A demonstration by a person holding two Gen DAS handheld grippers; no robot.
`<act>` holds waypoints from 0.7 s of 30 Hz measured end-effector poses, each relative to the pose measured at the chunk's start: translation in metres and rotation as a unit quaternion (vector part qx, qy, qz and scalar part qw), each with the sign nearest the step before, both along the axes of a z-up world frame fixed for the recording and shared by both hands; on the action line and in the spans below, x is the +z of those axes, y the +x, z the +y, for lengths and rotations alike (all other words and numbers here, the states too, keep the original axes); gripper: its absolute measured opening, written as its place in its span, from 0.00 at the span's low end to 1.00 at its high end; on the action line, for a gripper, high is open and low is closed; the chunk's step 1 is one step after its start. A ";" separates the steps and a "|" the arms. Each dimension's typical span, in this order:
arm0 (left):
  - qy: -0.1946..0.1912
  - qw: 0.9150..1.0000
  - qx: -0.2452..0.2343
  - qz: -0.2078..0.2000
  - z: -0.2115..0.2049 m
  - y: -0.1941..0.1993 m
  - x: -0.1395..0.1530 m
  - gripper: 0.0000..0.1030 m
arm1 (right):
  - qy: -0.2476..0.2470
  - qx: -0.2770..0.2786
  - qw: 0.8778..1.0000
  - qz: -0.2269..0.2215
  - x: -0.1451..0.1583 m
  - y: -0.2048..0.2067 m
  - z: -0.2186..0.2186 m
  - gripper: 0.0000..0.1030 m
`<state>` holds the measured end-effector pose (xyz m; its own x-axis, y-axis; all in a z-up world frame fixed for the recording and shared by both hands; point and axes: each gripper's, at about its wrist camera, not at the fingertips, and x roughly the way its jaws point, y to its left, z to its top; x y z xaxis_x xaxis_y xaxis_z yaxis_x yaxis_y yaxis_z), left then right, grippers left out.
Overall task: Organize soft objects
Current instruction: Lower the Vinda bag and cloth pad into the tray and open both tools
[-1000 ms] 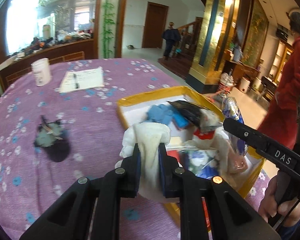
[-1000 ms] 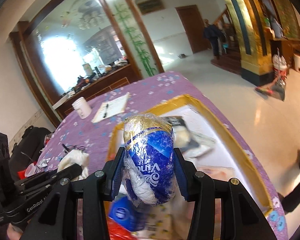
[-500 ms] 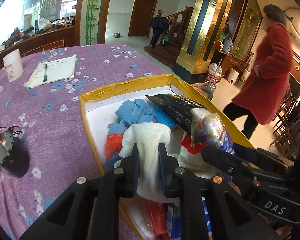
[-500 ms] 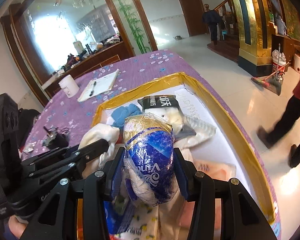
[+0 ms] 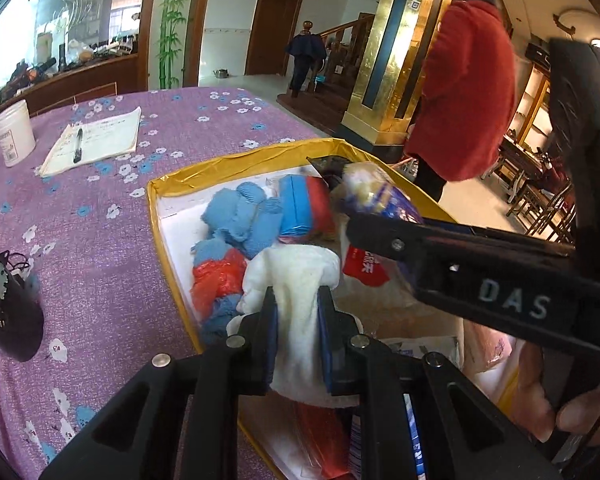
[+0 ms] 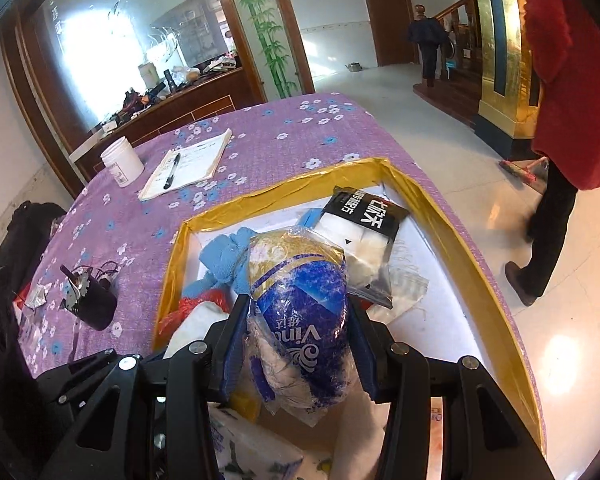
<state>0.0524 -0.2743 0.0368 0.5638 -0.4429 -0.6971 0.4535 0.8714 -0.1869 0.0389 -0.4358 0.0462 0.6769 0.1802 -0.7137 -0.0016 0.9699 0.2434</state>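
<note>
Both tools hang over the gold-rimmed box (image 6: 452,236) on the purple flowered surface (image 5: 100,232): the left tool (image 5: 296,332) is pinched tight on a white fleecy cloth (image 5: 296,276), the right tool (image 6: 296,344) clamped half-wide around a blue-and-gold plastic-wrapped tissue pack (image 6: 300,300). Below them the box holds a blue towel (image 5: 240,216), a red plastic bag (image 5: 216,280) and a black-labelled packet (image 6: 364,216), while a white jar (image 6: 122,162) and a notepad with a pen (image 6: 188,164) sit well apart on the surface.

Box (image 5: 236,162) near end cut off
</note>
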 end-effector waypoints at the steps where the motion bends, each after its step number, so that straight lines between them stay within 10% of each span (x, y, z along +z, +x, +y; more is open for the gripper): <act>1: 0.001 1.000 -0.002 -0.002 -0.001 -0.001 0.000 0.15 | -0.004 -0.001 1.000 0.000 -0.001 0.000 0.001 0.49; 21: 0.060 0.995 -0.011 -0.081 -0.019 -0.025 0.005 0.25 | -0.021 -0.016 1.000 -0.008 -0.003 -0.032 -0.004 0.51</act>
<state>0.0274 -0.2936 0.0414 0.6648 -0.3758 -0.6456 0.4883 0.8727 -0.0052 0.0067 -0.4399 0.0433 0.6925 0.1280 -0.7099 0.0260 0.9791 0.2018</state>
